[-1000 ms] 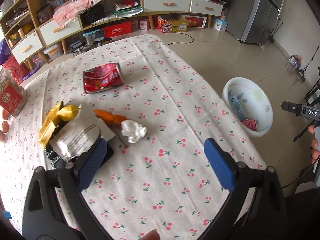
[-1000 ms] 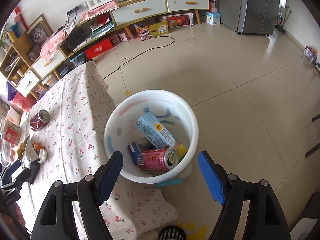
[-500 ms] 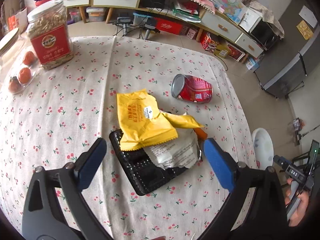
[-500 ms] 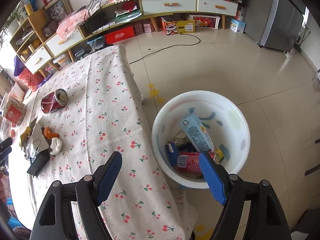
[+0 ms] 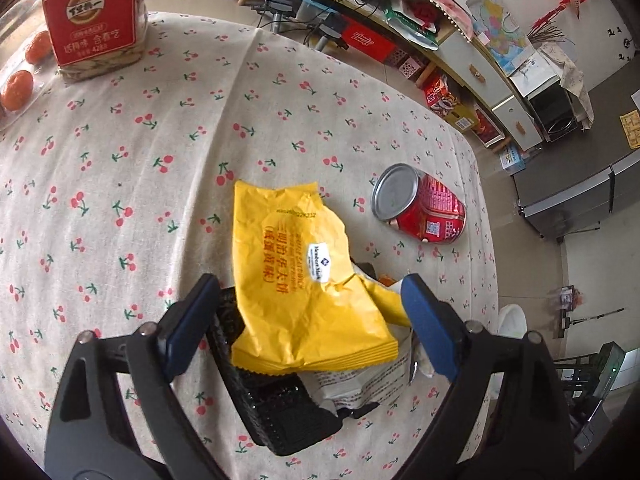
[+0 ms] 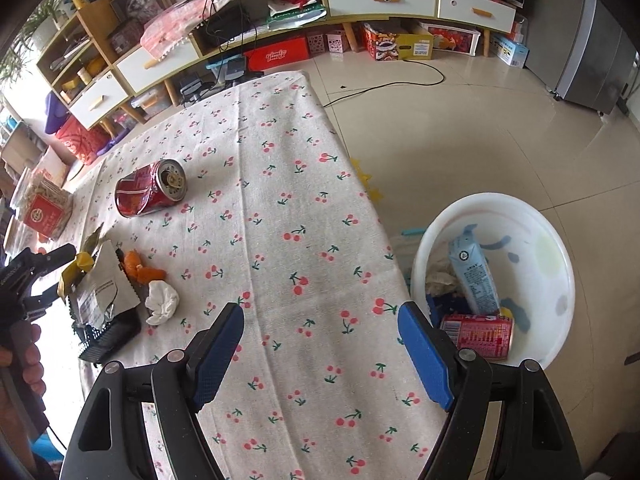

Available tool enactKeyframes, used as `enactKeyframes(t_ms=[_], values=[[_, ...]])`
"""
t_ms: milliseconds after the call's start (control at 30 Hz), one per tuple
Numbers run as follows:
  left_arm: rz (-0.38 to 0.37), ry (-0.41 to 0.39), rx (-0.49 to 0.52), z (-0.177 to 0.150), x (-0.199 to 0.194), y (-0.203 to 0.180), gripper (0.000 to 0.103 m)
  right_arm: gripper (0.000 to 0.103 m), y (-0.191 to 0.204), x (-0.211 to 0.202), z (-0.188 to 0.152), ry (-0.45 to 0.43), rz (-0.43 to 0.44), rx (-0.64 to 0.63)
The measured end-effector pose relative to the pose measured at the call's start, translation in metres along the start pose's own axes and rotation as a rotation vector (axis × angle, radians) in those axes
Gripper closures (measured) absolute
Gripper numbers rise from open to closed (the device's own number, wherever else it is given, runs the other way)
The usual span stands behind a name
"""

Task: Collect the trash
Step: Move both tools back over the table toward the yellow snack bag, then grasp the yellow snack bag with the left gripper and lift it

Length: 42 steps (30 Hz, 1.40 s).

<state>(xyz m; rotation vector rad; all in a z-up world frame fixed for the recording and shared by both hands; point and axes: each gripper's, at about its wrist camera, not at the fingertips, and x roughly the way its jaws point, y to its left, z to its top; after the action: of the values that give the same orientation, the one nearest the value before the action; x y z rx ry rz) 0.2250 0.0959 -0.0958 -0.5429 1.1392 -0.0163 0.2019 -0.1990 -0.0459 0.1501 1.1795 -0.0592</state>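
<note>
Cherry-print cloth covered the desk (image 6: 280, 208), which stood in a living room beside a tiled floor with low shelving along the far wall. Left tool (image 5: 308, 320) was spread wide and held nothing; its blue pads straddled the yellow snack wrapper (image 5: 304, 280), which lay on top of a black mesh tray (image 5: 280, 412) with a torn white packet (image 5: 360, 384) under its lower edge. Judged: the tool was lined up to close on the wrapper, the topmost piece of the pile. A crushed red can (image 5: 424, 208) lay on its side just beyond, apart from the pile. A seed jar (image 5: 94, 20) and oranges (image 5: 16, 84) stood at the far edge, probably not trash. Right tool (image 6: 320, 352) was also wide open and empty, hovering over the desk's near edge. The white bin (image 6: 560, 264) sat on the floor next to that edge, already holding a carton (image 6: 472, 276) and a can (image 6: 476, 336); close placement suited short drops. Crumpled tissue (image 6: 162, 302) and orange peel (image 6: 140, 266) lay beside the tray.
</note>
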Motion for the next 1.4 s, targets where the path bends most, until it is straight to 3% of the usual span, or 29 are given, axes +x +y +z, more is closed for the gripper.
enactKeyframes(t_ms=[100, 167, 233, 267, 833, 1233, 1333, 1400], values=[[0.006, 0.002, -0.008, 0.001, -0.001, 0.001, 0.038, 0.022, 0.005, 0.004, -0.001, 0.008, -0.010, -0.011], [0.020, -0.013, 0.010, 0.000, -0.004, -0.002, 0.042, 0.022, 0.007, 0.005, -0.001, 0.011, -0.015, -0.013], [0.030, -0.030, 0.036, -0.001, -0.009, -0.004, 0.064, 0.022, 0.010, 0.005, -0.001, 0.010, -0.020, -0.016], [0.025, -0.027, 0.045, -0.001, -0.010, -0.004, 0.089, 0.022, 0.011, 0.006, -0.001, 0.009, -0.023, -0.019], [0.035, -0.128, 0.129, -0.019, -0.068, 0.004, 0.094, 0.022, 0.065, 0.015, -0.002, 0.006, 0.003, -0.090], [0.028, -0.137, 0.106, -0.044, -0.102, 0.034, 0.094, 0.023, 0.120, 0.052, -0.001, 0.054, -0.008, -0.201], [0.020, -0.146, 0.110, -0.048, -0.109, 0.035, 0.094, 0.029, 0.127, 0.064, -0.002, 0.089, 0.015, -0.193], [0.013, -0.150, 0.109, -0.050, -0.111, 0.036, 0.094, 0.041, 0.131, 0.072, -0.003, 0.115, 0.040, -0.189]])
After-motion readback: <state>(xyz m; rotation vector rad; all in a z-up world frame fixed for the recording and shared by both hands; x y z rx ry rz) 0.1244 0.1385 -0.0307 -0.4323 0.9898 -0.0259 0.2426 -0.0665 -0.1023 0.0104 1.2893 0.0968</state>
